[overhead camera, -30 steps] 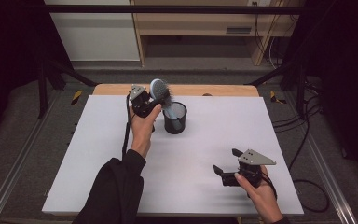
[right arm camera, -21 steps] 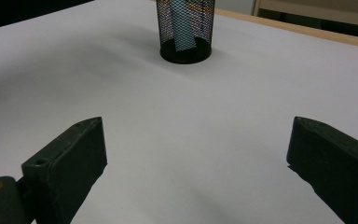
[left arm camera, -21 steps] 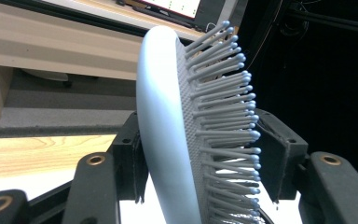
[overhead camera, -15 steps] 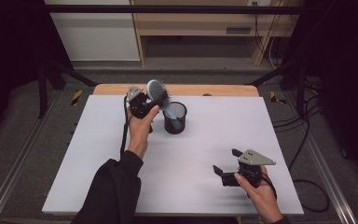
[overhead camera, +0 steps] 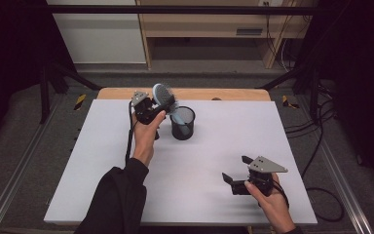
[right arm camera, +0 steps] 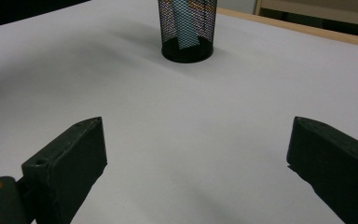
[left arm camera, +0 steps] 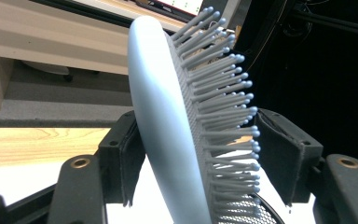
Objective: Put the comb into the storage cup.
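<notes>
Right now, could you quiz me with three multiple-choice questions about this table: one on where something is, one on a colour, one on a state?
1. Where is the handle end of the hairbrush?
A) in the black mesh cup
B) flat on the table
C) on the floor

2. What colour is the hairbrush?
A) red
B) light blue
C) yellow

3. How do the jaws of the right gripper stand?
A) shut on the cup
B) shut on the brush
C) open, with nothing between them

Answers:
1 A, the blue handle shows through the cup's mesh.
2 B, its back and bristles are pale blue.
3 C, the right gripper view shows both jaws spread over bare white table.
</notes>
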`<state>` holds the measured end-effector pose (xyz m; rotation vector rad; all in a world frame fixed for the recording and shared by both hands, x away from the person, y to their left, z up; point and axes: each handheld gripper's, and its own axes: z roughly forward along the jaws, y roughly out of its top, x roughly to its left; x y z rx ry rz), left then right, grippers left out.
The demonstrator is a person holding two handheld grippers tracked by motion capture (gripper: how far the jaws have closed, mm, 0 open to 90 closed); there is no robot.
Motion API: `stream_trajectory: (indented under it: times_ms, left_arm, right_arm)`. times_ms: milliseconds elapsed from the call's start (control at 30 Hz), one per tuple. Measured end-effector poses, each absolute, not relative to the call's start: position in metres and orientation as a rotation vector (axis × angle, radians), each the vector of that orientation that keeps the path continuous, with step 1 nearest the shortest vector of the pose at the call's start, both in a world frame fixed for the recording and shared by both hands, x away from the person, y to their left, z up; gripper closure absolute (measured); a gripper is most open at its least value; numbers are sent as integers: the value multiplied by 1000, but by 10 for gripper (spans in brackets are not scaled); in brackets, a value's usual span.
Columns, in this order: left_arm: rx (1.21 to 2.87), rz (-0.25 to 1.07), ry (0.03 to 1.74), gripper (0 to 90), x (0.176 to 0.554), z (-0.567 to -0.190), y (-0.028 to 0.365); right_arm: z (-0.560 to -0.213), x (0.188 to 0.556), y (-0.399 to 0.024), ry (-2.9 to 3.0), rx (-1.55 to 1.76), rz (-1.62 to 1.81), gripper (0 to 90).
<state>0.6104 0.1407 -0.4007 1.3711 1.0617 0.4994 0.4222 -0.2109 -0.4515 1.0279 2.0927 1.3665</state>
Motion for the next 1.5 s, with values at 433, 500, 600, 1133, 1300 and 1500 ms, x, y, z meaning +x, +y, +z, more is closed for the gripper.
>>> stream_trajectory:
  times_ms: [433,500,600,1133,1300,1500]
  left_arm:
    - [1379,495,1055,262,609,-402,140]
    - [1380,497,1051,252,609,-402,140]
    - [1384,511,1055,215,608,-401,139]
    - [1391,534,1032,54,606,-400,133]
    - [1386,534,1010,37,604,-398,132]
    - [1398,551,1011,34,603,-398,133]
  right_arm:
    - [-451,422,-210,2101,1022,1371,50]
    - [-451,422,-210,2102,1022,1371,50]
    - [-451,422,-210,2101,1023,1370,50]
    - [-452,422,-209,2105,1021,1370,50]
    - [-452,422,-209,2105,1020,1369,50]
    - [-452,422,-209,2108,1018,1369,50]
